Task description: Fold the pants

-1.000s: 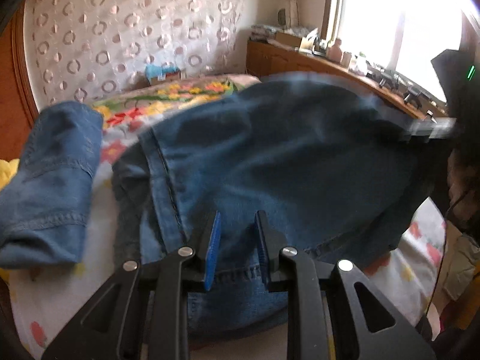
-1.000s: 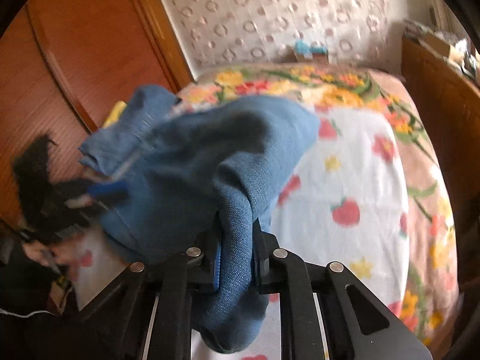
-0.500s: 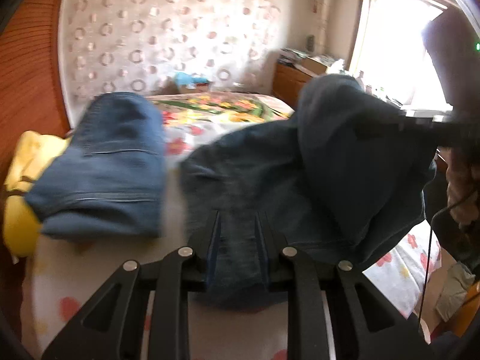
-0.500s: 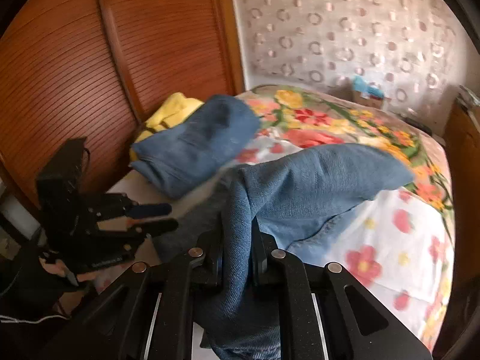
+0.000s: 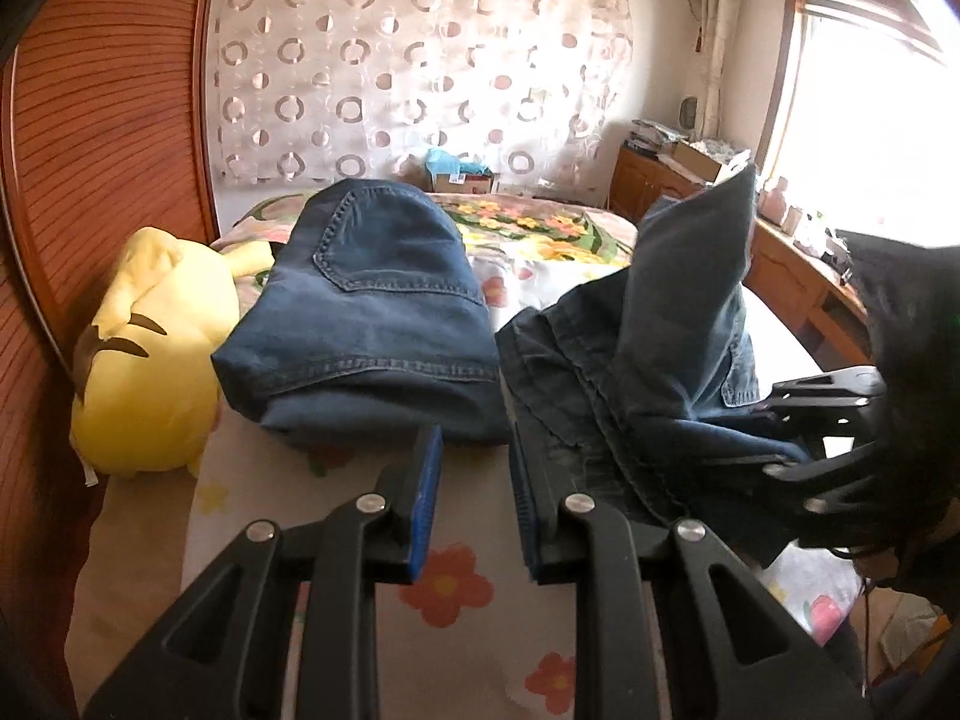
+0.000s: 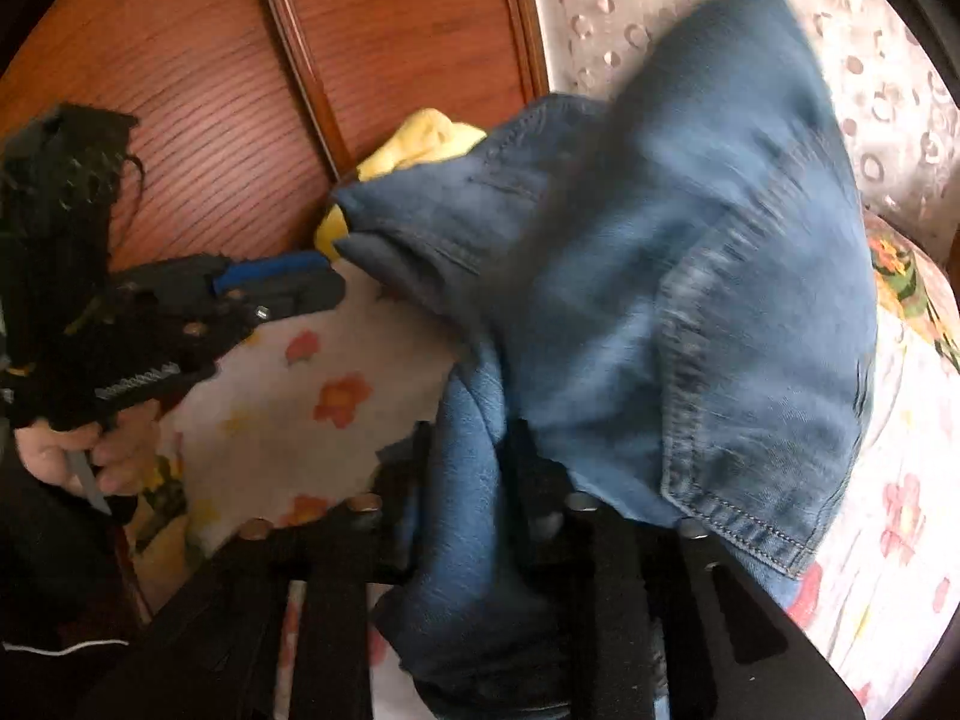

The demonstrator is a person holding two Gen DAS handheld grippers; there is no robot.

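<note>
A pair of blue denim pants (image 5: pixel 654 348) hangs bunched from my right gripper (image 6: pixel 468 450), which is shut on a fold of the denim (image 6: pixel 690 276) and holds it above the bed. In the left wrist view the right gripper (image 5: pixel 798 450) is at the right, with the pants raised in a peak. My left gripper (image 5: pixel 474 450) is open and empty, just left of the pants, above the floral sheet (image 5: pixel 336 540). It also shows in the right wrist view (image 6: pixel 282 282) at the left.
A folded pair of jeans (image 5: pixel 372 312) lies ahead of my left gripper. A yellow plush toy (image 5: pixel 150 360) lies at the bed's left edge by the wooden wardrobe (image 5: pixel 90 150). A wooden cabinet (image 5: pixel 792 276) and a window stand at the right.
My left gripper let go of the pants and drew back to the left, open. My right gripper swung the pants left toward the folded jeans, still holding them.
</note>
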